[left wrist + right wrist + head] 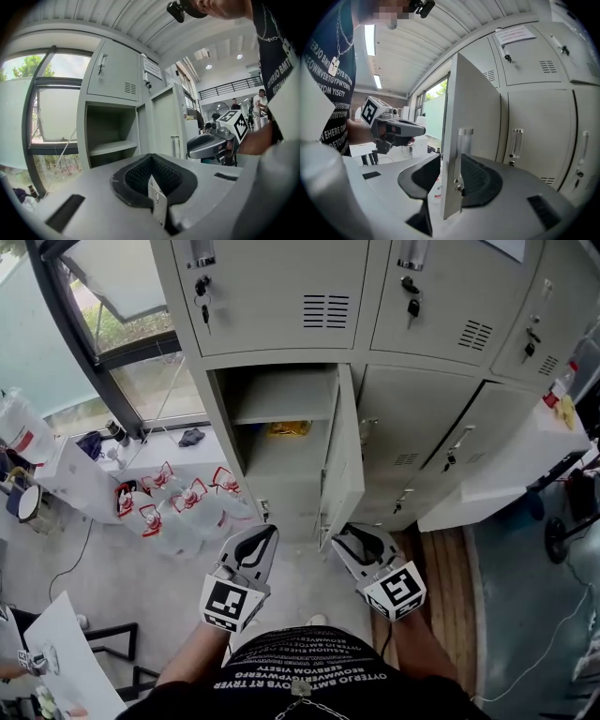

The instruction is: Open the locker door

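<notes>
The grey locker bank (281, 306) fills the far side, and its locker door (343, 460) stands swung out toward us, upright, hinged at the far right of the open compartment (281, 442). The door's near free edge sits between the jaws of the right tool (451, 161), clenched on it, so we judge any further swing runs rightward about that far edge. The left tool (150, 161), just left, is pinched closed, idle.

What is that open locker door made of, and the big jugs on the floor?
The locker door looks like thin sheet metal with smooth pale grey paint: flat panel, folded edge. The jugs look like clear plastic, see-through with red parts, though they're small here.
</notes>
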A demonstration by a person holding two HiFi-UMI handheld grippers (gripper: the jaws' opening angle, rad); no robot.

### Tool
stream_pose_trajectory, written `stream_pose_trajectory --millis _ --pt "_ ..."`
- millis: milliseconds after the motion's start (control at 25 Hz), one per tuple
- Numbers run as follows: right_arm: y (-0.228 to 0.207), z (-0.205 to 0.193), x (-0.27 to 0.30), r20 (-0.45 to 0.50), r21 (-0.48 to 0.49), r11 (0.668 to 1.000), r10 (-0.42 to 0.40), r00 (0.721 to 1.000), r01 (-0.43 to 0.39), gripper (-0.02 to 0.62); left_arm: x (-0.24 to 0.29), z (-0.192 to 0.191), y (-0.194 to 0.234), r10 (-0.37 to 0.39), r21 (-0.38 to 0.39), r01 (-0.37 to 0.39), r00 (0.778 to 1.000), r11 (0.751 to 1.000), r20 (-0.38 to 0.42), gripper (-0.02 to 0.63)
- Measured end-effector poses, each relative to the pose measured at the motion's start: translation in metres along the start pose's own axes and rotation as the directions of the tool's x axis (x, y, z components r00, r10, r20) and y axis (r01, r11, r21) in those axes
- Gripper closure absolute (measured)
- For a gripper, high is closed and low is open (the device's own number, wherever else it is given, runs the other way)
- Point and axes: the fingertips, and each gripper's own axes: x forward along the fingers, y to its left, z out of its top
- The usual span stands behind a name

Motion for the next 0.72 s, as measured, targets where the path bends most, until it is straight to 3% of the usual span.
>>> stream_pose_trajectory --millis 160,240,280,720 --pt "0.001 0.017 -0.032 0.07 0.023 0.993 -0.12 0.99 0.118 0.472 -0.013 0.0 0.002 0.018 0.004 -0.018 1.0 1.0 -0.002 0.614" --pt "0.001 0.031 -0.049 0.129 0.075 0.979 -0.199 0.972 0.19 0.577 -0.021 0.001 0.004 0.019 0.007 -0.019 1.0 1.0 0.004 0.614" --pt "0.003 0.036 -0.053 0.144 0.092 0.973 -0.225 0.964 0.213 0.598 -0.024 0.003 0.005 0.016 0.011 -0.016 1.0 1.0 0.01 0.614" --pt "0.029 0.03 -0.04 0.069 0.119 0.941 -0.326 0.943 0.316 0.598 -0.053 0.007 0.003 -0.084 0.042 0.083 0.996 0.996 0.02 0.614"
